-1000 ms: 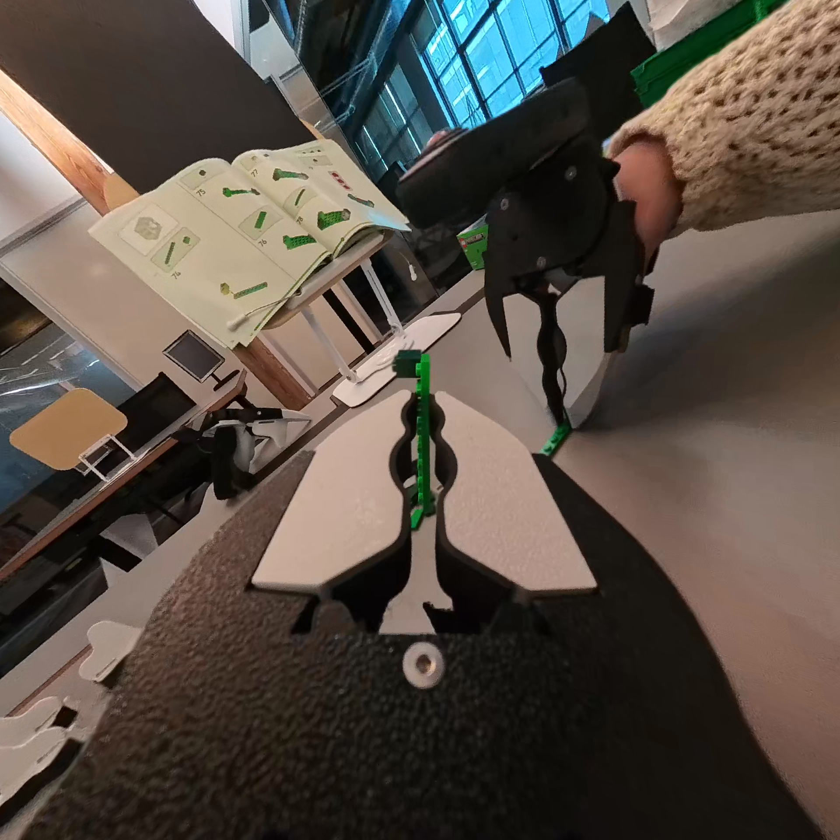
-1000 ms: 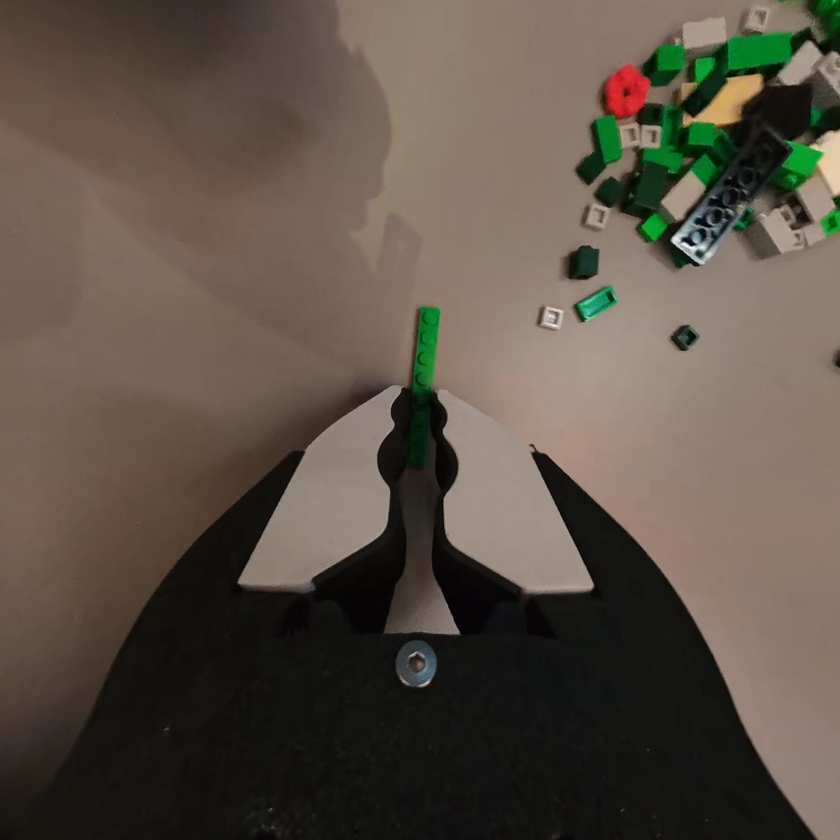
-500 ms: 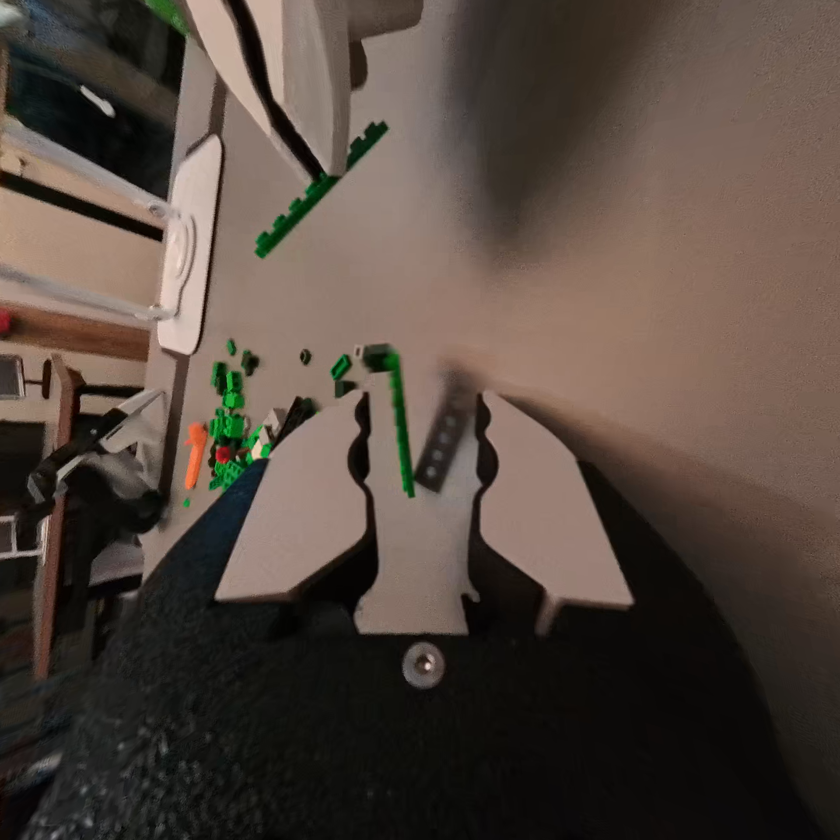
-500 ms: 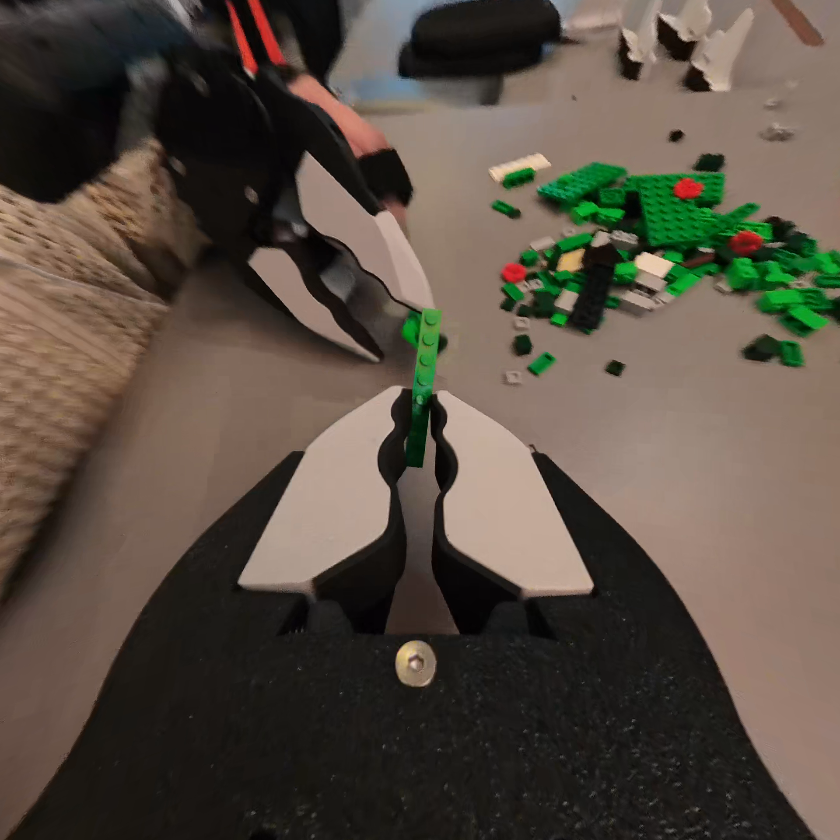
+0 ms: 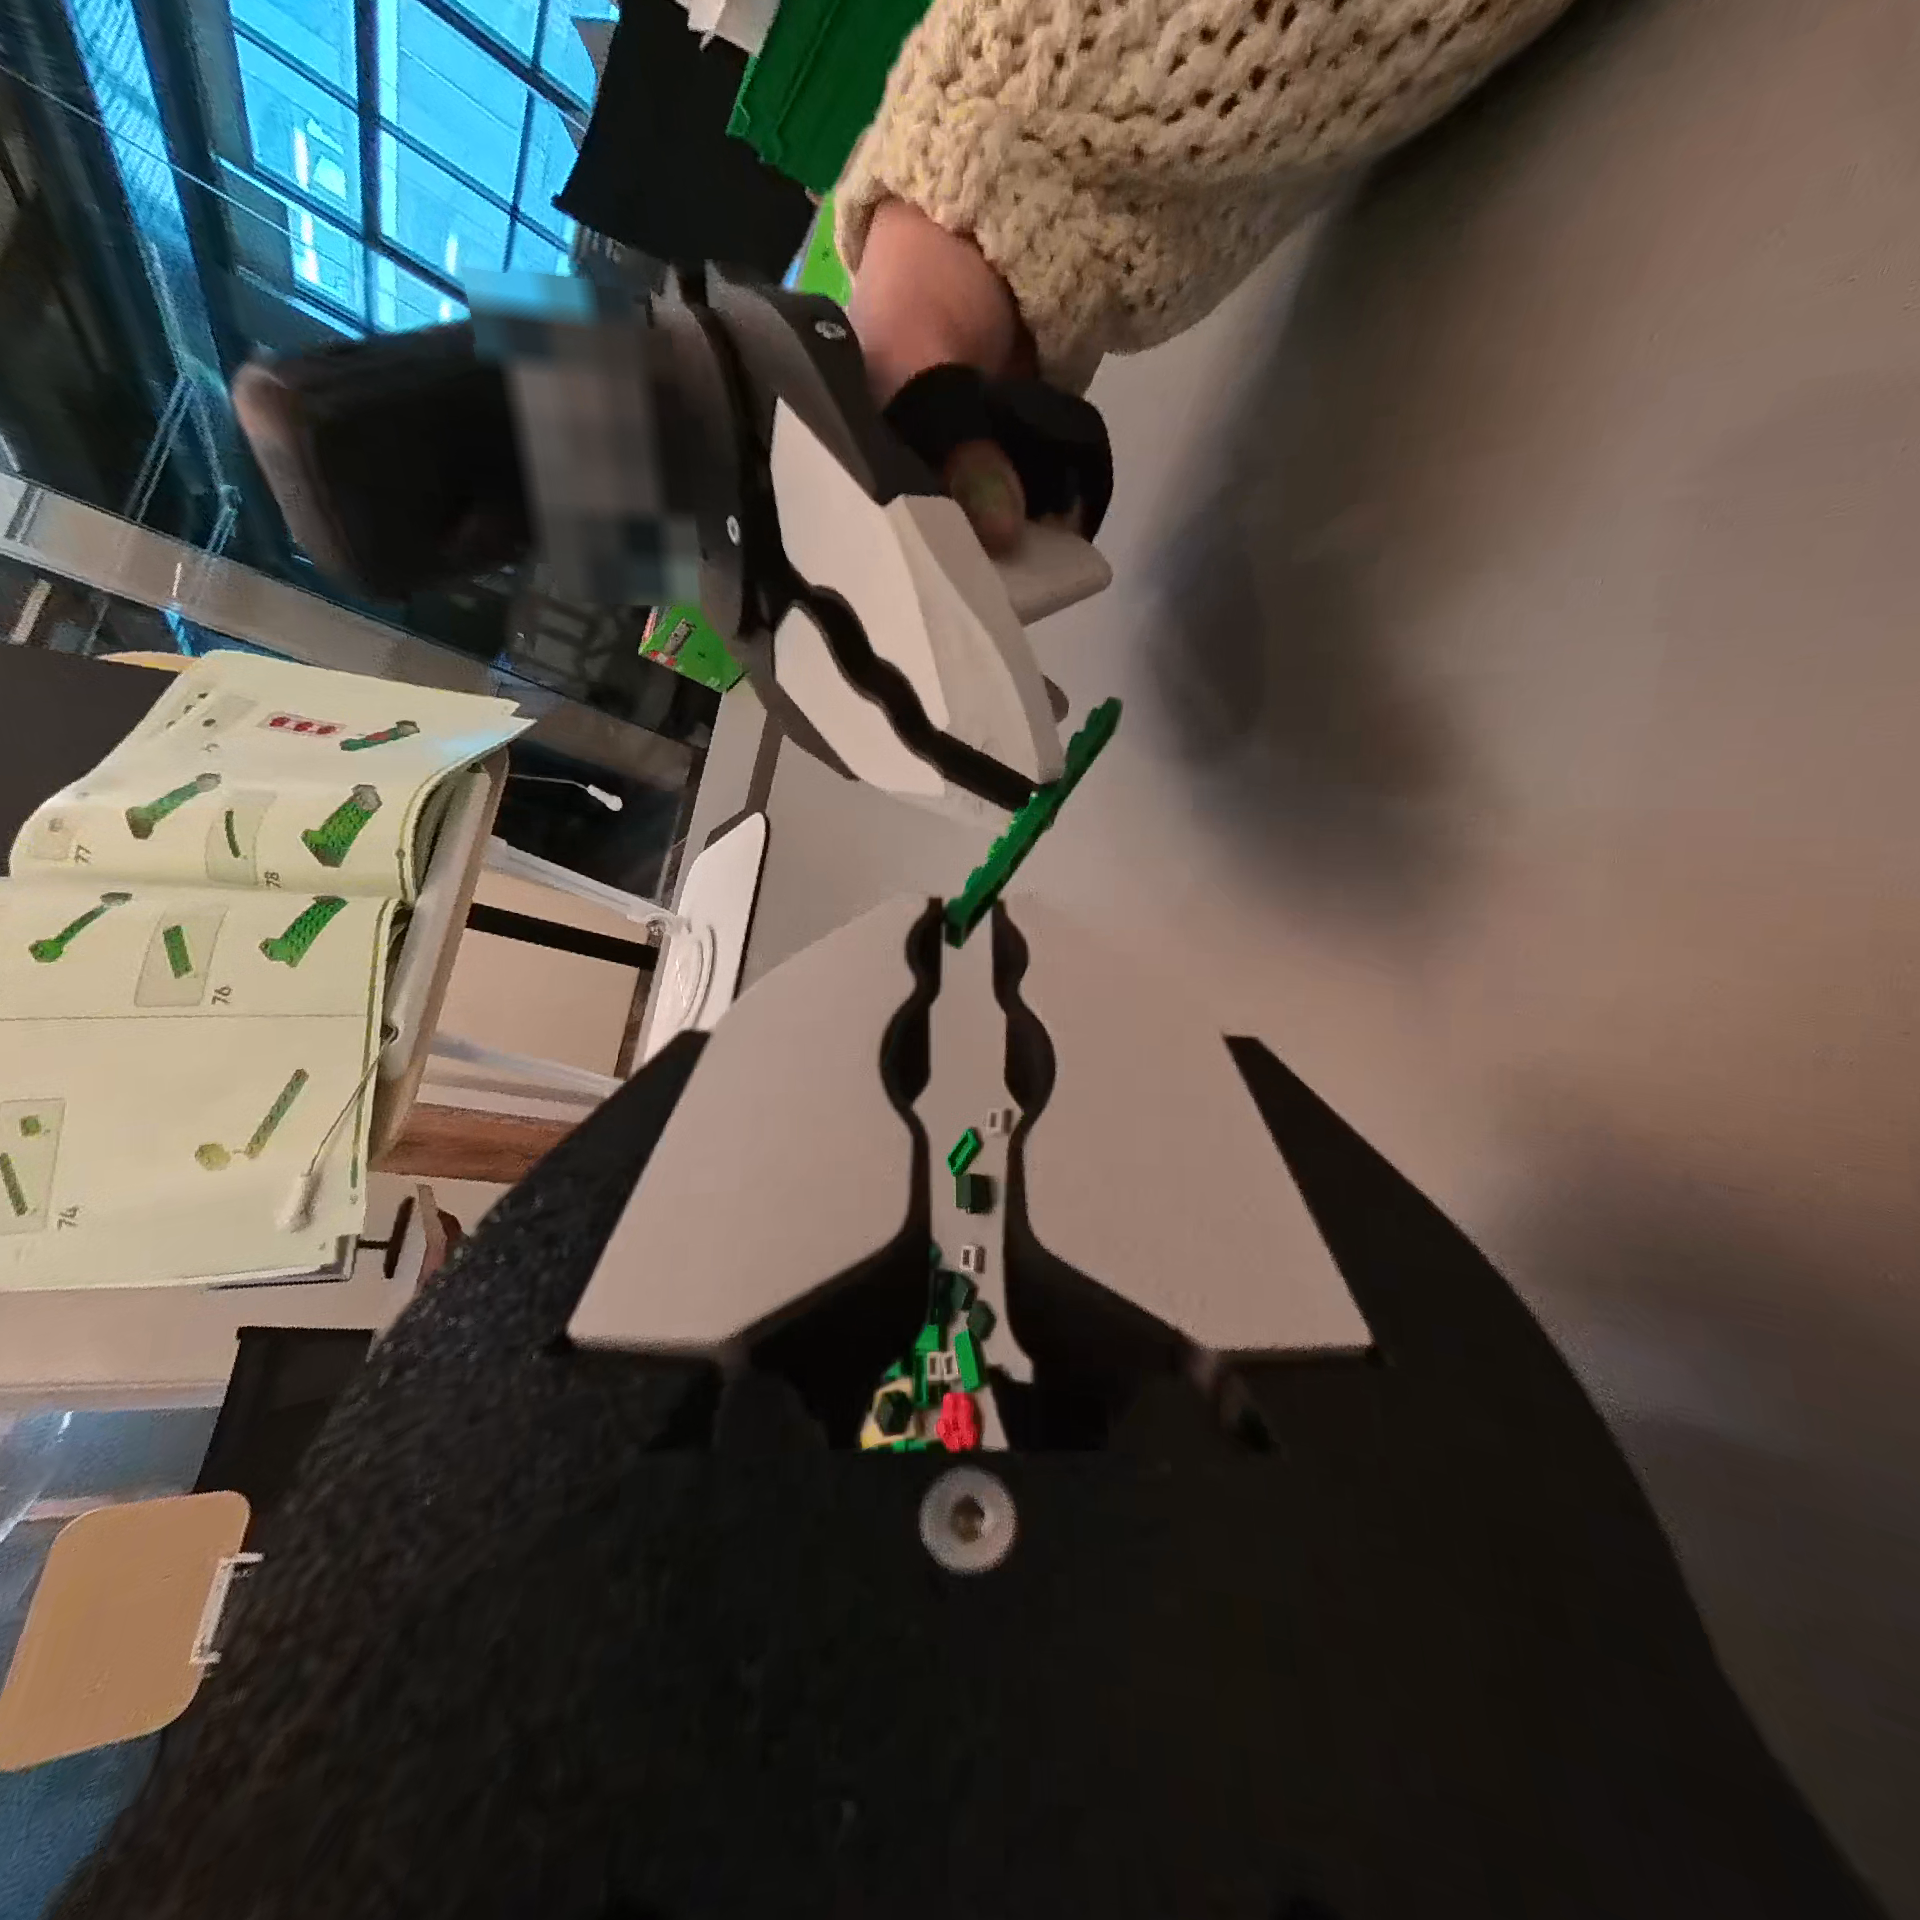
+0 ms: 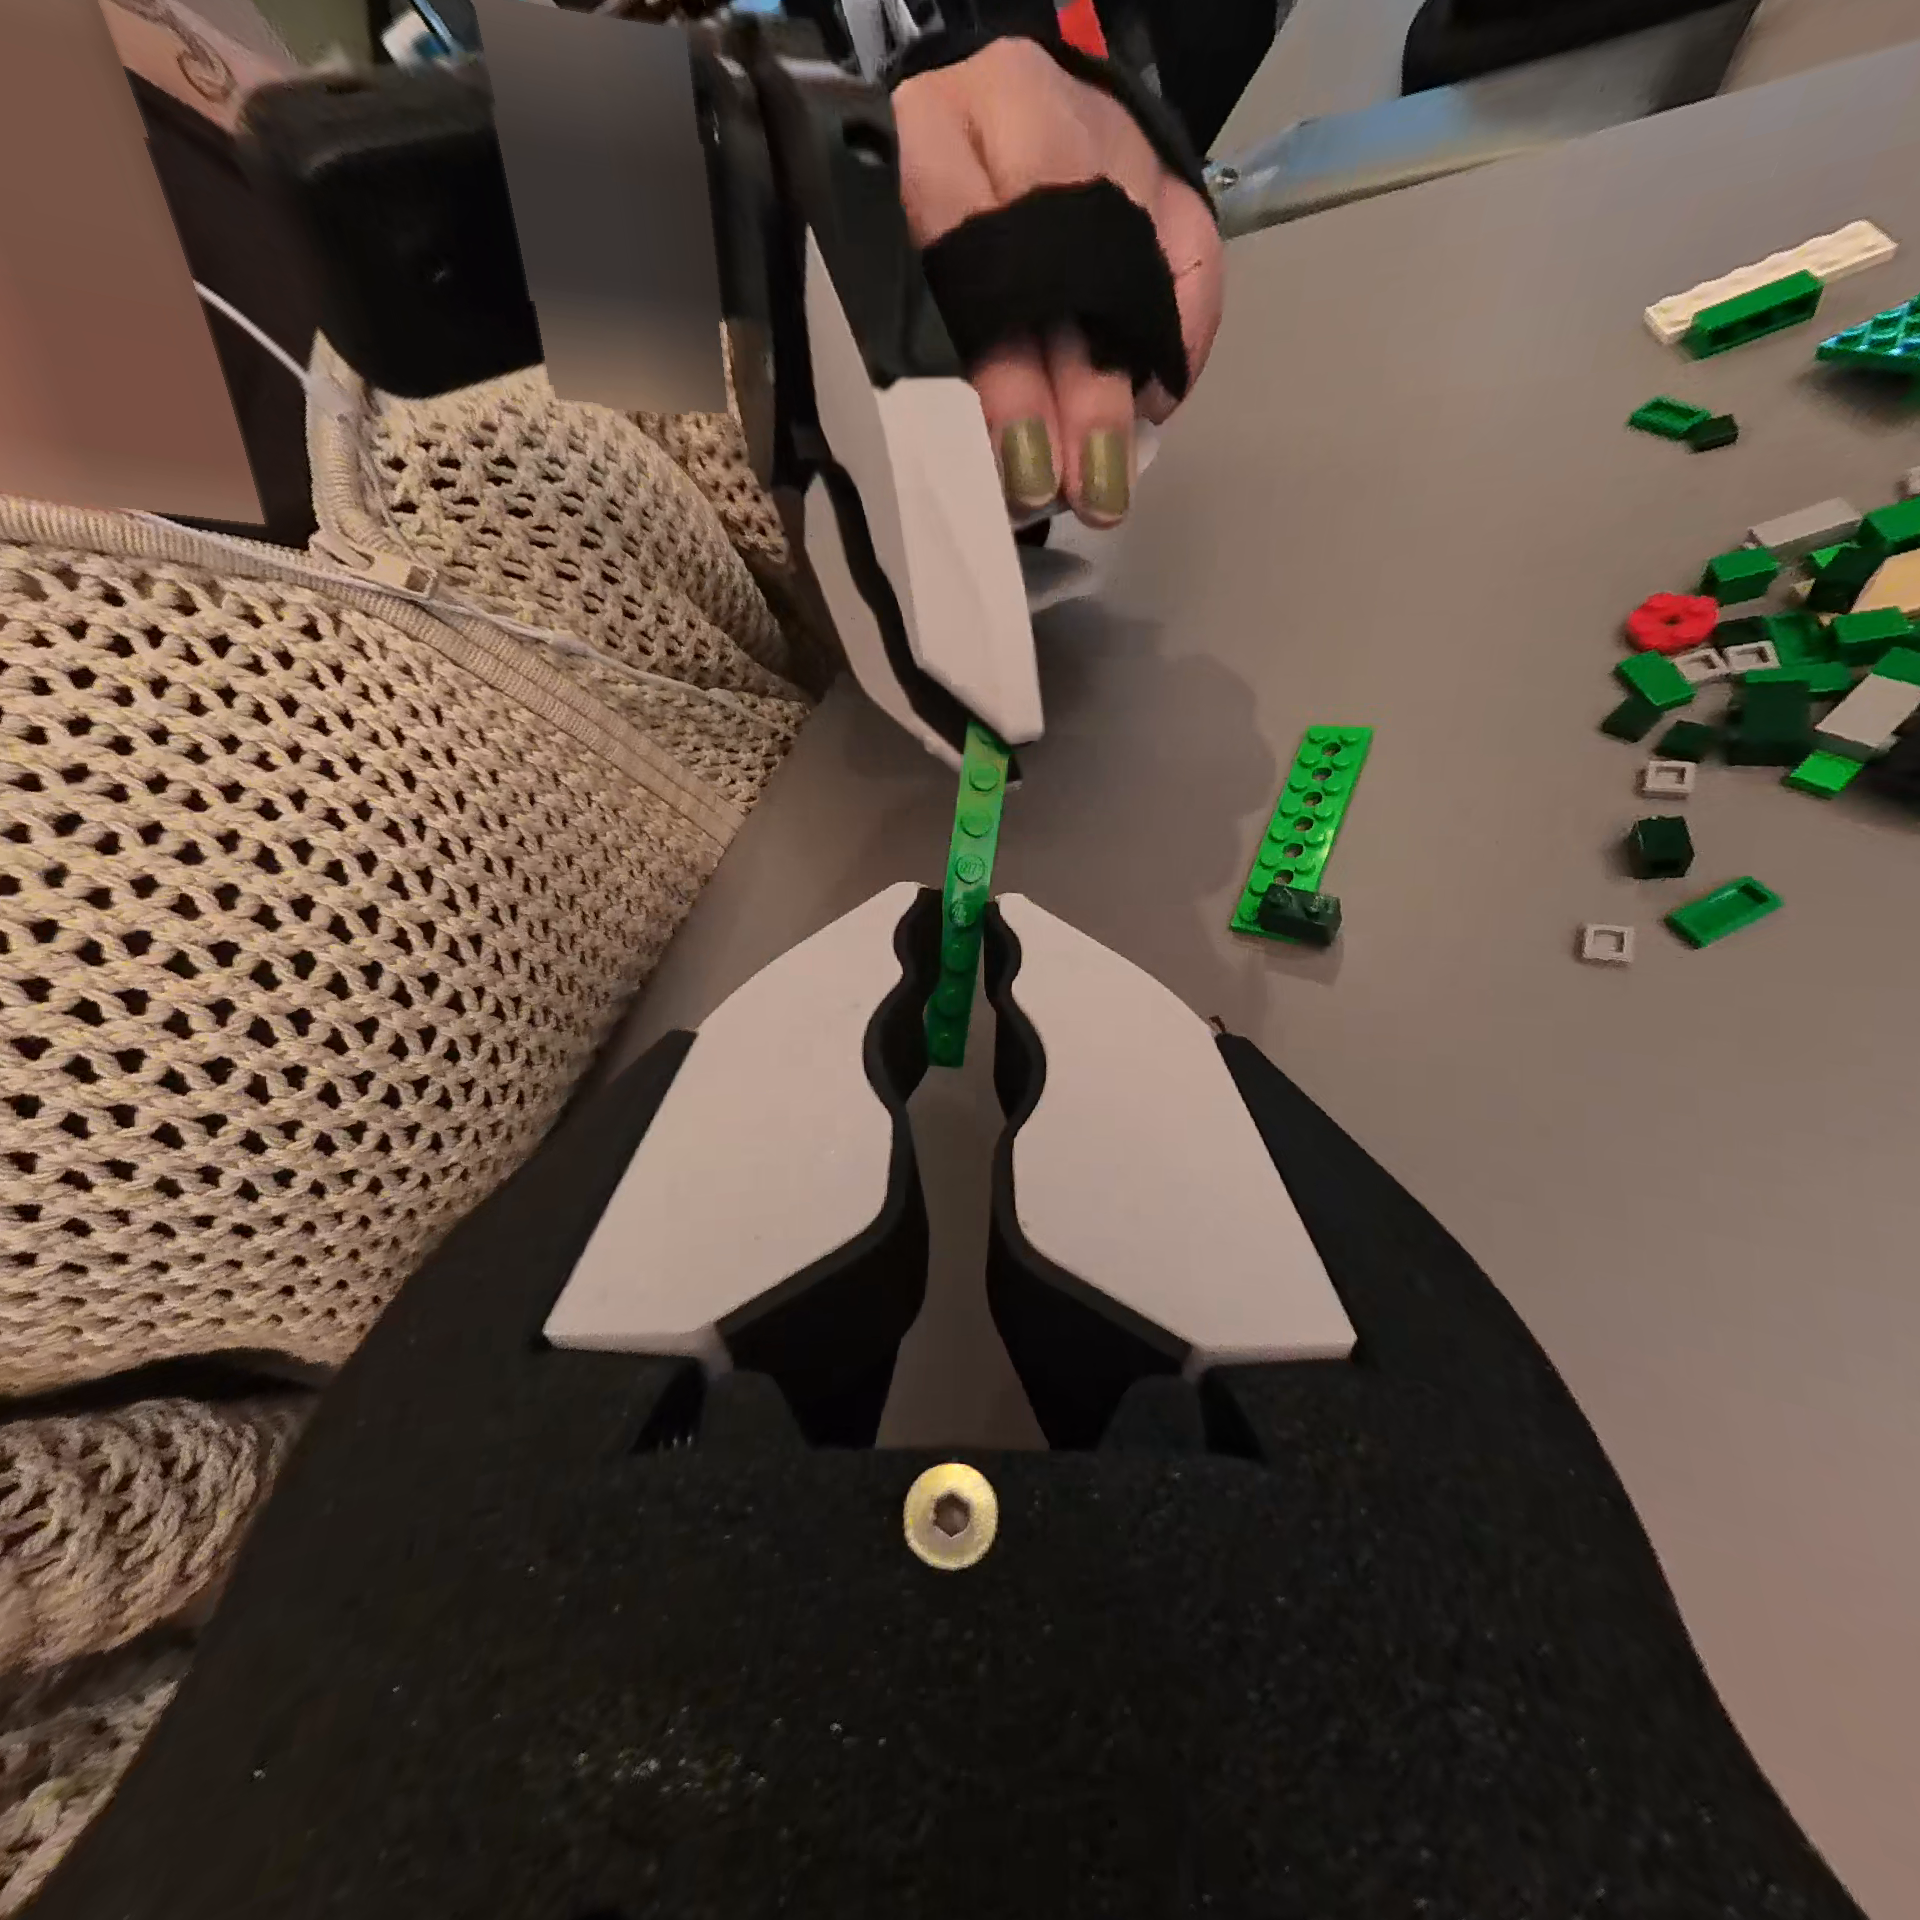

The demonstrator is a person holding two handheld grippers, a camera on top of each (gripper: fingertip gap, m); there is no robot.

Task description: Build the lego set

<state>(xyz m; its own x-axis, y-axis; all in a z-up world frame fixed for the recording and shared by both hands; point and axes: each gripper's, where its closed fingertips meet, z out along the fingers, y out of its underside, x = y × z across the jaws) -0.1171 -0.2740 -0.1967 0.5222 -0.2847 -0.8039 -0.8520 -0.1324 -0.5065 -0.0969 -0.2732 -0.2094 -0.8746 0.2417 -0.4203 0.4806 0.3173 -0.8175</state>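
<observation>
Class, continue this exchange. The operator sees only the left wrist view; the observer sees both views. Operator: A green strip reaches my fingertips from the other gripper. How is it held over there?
Observer: The right gripper is shut on the green strip, studs facing its camera.
Operator: Anything on the table beside it?
Observer: A wide green plate lies flat, right of the strip in that view, not touching it.
Operator: Is that plate bare?
Observer: No, a dark green brick sits on its near end.
</observation>
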